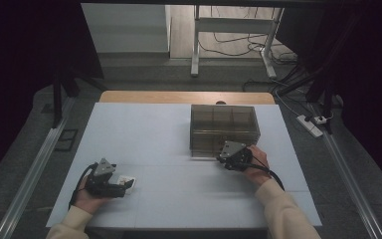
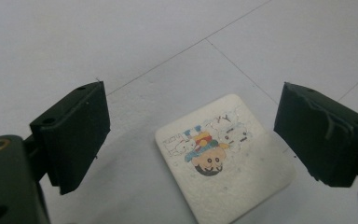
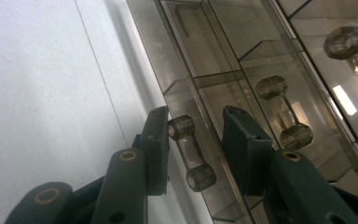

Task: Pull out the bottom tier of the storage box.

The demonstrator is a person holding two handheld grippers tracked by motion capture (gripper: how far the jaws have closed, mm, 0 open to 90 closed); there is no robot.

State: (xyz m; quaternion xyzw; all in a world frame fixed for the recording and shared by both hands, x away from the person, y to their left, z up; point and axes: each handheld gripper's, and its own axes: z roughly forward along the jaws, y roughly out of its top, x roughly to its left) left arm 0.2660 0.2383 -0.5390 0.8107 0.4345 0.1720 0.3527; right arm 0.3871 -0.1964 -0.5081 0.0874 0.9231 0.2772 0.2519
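Table (image 1: 169,194): drawer handle (image 3: 192,154) between right tongs (image 3: 196,140).

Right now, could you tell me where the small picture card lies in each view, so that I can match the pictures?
High view: the picture card lies lower left on the table, at the left gripper tips.
Left gripper view: it lies low at the centre, between open jaws.
Right gripper view: not in it.
Shared landmark: the table's thin seam lines.
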